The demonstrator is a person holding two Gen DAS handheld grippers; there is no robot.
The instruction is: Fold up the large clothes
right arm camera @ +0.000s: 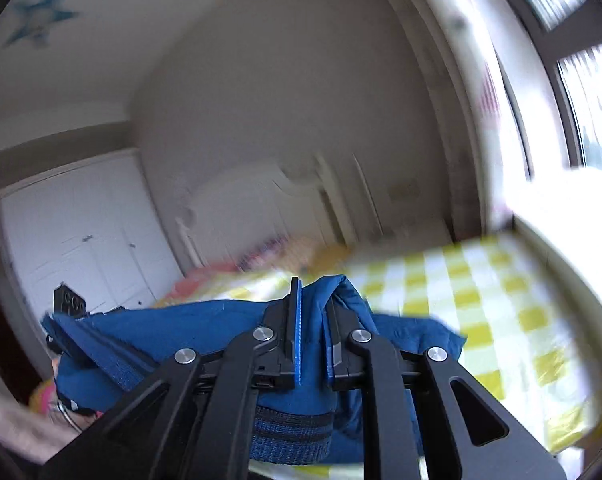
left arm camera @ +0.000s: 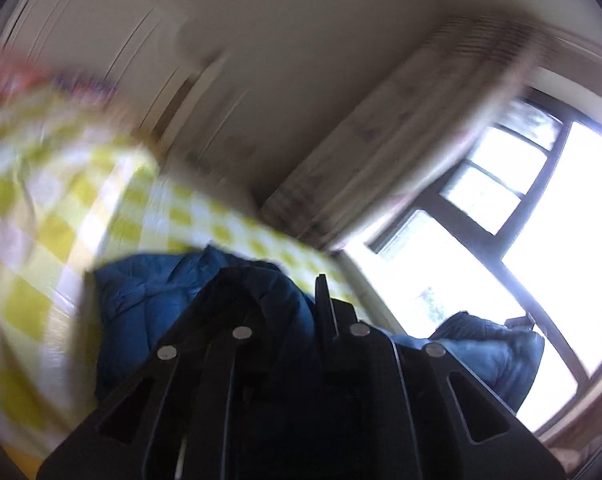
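Yellow-and-white checked bedding covers the bed (right arm camera: 497, 300) that fills the lower middle of both wrist views, with a white wardrobe (right arm camera: 85, 240) along the far wall and a bright window (left arm camera: 513, 216) to one side.

A large blue jacket (right arm camera: 205, 328) hangs above that bed, pinched at two places. The right hand-held gripper (right arm camera: 312, 320) is clenched on a bunched fold of it, blue cloth rising between the two pads and a ribbed, zippered hem drooping beneath. The left hand-held gripper (left arm camera: 289, 300) is likewise closed on dark blue cloth, though blur and shadow hide the exact pinch.

Seen from the right wrist, the garment's held edge runs off leftward as a taut band; seen from the left wrist, more of it (left arm camera: 497, 356) trails toward the window side. So its long axis appears to lie across, from one gripper to the other, with the bulk sagging below. Neither hand is nearer: each already has its end, and the bed lies ahead and below both.
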